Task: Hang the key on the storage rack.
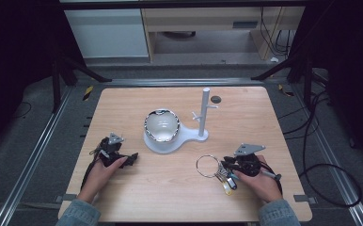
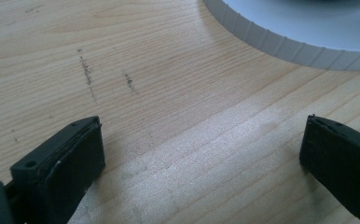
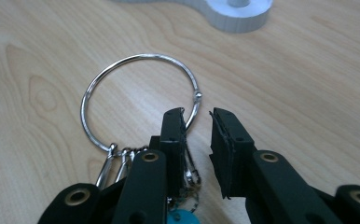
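- A light wooden table (image 1: 123,108) with rounded corners carries everything.
- A white stand (image 1: 189,134) lies near its middle, bearing a bowl (image 1: 161,125) and an upright post.
- A metal key ring (image 1: 208,165) with keys lies flat near the front right.

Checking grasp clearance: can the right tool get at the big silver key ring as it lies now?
Probably yes: the right tool sits at the large silver metal key ring, jaws slightly apart beside its wire, nothing between.

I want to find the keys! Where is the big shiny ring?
In the high view, the ring lies flat on the wooden table, near its front right, just left of the right gripper and in front of the white stand.
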Demonstrator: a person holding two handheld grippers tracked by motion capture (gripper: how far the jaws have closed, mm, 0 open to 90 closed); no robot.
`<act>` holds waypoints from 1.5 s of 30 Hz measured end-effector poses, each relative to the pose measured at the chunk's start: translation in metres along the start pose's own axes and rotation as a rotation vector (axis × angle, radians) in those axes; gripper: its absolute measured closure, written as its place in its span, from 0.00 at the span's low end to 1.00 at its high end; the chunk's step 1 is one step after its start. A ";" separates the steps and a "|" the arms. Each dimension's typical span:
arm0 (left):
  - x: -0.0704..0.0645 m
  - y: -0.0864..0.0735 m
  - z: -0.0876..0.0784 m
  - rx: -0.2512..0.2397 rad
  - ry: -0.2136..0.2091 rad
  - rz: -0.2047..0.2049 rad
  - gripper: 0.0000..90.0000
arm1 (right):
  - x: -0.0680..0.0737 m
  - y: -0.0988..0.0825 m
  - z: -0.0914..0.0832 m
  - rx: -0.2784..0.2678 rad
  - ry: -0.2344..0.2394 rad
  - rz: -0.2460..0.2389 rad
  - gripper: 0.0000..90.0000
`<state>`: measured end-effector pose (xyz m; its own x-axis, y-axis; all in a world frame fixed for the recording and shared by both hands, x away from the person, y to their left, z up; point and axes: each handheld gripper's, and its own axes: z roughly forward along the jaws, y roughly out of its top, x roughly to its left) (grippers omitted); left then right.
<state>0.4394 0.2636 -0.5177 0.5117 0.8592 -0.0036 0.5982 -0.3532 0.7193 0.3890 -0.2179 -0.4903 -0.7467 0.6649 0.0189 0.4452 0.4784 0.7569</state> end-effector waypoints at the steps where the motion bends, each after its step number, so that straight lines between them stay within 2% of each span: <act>1: 0.000 0.000 0.000 0.000 0.000 0.000 0.00 | 0.002 -0.001 0.002 0.019 0.001 -0.014 0.83; 11: 0.000 0.000 0.000 0.000 0.000 0.000 0.00 | -0.002 -0.004 0.003 0.061 -0.008 -0.008 0.88; 14: 0.000 0.000 0.000 0.000 0.000 0.000 0.00 | -0.001 -0.005 0.003 0.065 -0.017 -0.023 0.89; 15: 0.000 0.000 0.000 0.000 0.000 0.000 0.00 | -0.001 -0.005 0.003 0.088 -0.039 -0.029 0.93; 17: 0.000 0.000 0.000 0.000 0.000 0.000 0.00 | -0.001 -0.004 0.003 0.085 -0.043 -0.022 0.95; 24: 0.000 0.000 0.000 0.000 0.000 0.000 0.00 | -0.008 -0.005 0.000 0.092 -0.114 0.036 0.95; 26: 0.000 0.000 0.000 0.000 0.000 -0.001 0.00 | -0.010 -0.005 0.000 0.090 -0.118 0.045 0.95; 27: 0.000 0.000 0.000 0.000 0.000 0.000 0.00 | -0.012 -0.006 -0.003 0.081 -0.124 0.068 0.95; 33: 0.000 0.000 0.000 0.000 0.000 0.000 0.00 | -0.015 -0.007 -0.005 0.067 -0.121 0.093 0.95; 39: 0.000 0.000 0.000 0.000 0.000 0.000 0.00 | -0.016 -0.001 -0.016 -0.013 -0.111 0.145 0.95; 45: 0.000 0.000 0.000 0.000 0.000 0.000 0.00 | -0.010 0.011 -0.026 -0.079 -0.107 0.143 0.95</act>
<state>0.4394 0.2636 -0.5177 0.5115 0.8593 -0.0039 0.5984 -0.3529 0.7193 0.3887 -0.2341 -0.4654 -0.6198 0.7822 0.0631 0.4992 0.3310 0.8008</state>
